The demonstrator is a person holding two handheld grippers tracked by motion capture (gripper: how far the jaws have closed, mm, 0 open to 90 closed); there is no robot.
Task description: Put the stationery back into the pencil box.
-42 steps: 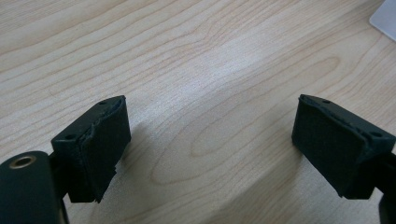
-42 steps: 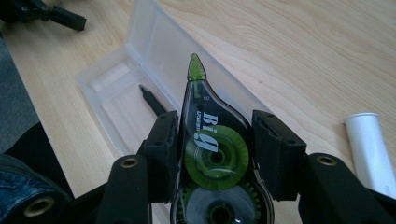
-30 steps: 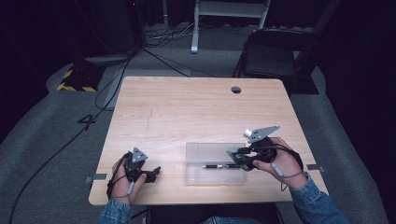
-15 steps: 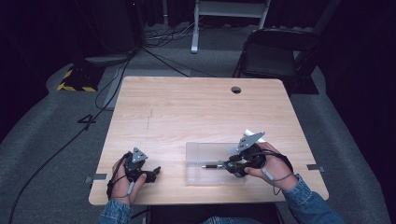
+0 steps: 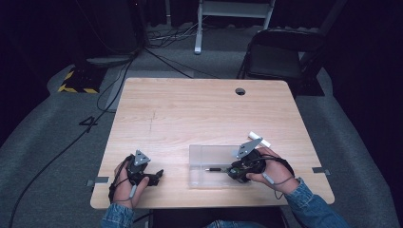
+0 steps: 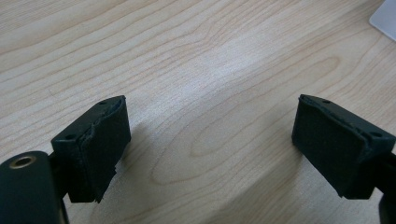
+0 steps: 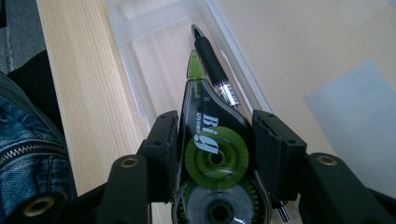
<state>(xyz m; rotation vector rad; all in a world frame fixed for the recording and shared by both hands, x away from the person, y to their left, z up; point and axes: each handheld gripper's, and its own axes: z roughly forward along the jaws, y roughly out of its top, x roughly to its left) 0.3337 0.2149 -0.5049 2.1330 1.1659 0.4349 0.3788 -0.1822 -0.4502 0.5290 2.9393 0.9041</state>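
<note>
Right tongs point(image 7: 215, 135) clamp a correction tape dispenser point(image 7: 212, 140) over the clear tray point(image 5: 199, 156) near the counter's point(image 5: 190, 109) front edge; left tongs point(image 6: 210, 140) stand wide, empty.

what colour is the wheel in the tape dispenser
Green, inside a black dispenser; best in the right gripper view.

High view looks forward-down over the light wooden table point(image 5: 199, 114); both gripper views sit close above it, right one sharing the clear plastic tray point(image 7: 140, 28), probably near-edge.
</note>
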